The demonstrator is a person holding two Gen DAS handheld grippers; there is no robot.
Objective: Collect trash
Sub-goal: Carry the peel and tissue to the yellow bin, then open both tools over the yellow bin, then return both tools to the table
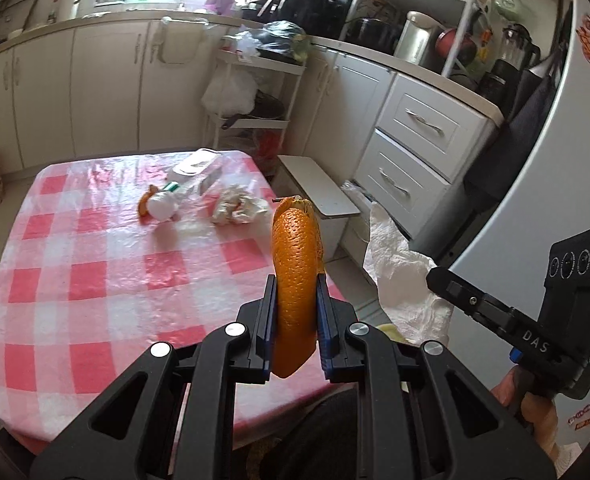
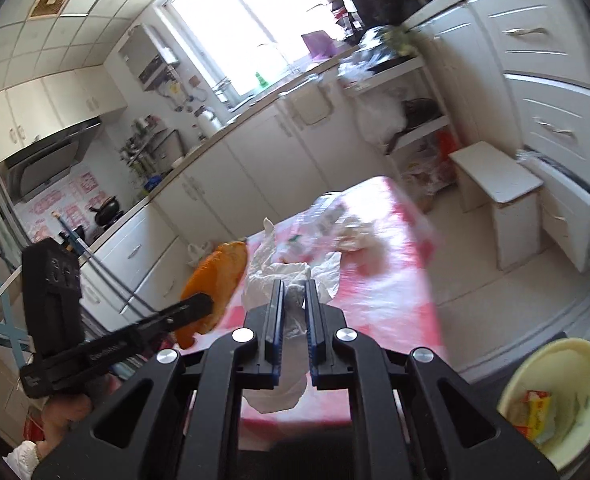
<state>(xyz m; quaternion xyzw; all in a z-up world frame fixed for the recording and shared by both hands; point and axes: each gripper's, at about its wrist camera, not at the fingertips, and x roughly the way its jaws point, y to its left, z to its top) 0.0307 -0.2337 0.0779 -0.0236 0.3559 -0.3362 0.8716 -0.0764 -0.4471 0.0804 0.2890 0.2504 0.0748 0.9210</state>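
Observation:
My left gripper [image 1: 296, 286] is shut on a long strip of orange peel [image 1: 295, 264], held upright above the near right edge of the red-and-white checked table [image 1: 95, 280]. My right gripper [image 2: 295, 286] is shut on a crumpled white paper towel [image 2: 291, 276]; that towel [image 1: 403, 276] also shows to the right in the left wrist view, beyond the table's corner. On the table lie a white bottle [image 1: 165, 204] with a piece of peel beside it, a clear plastic container [image 1: 197, 166] and a crumpled paper wad [image 1: 239, 208]. A pale yellow bin [image 2: 555, 400] with wrappers inside stands at the lower right.
White cabinets and drawers [image 1: 419, 148] line the far side. A small white stool [image 1: 323, 192] stands between table and drawers, a wire rack [image 1: 255, 92] with bags behind it. A fridge [image 1: 555, 140] rises on the right. A hand [image 1: 535, 412] holds the right gripper's handle.

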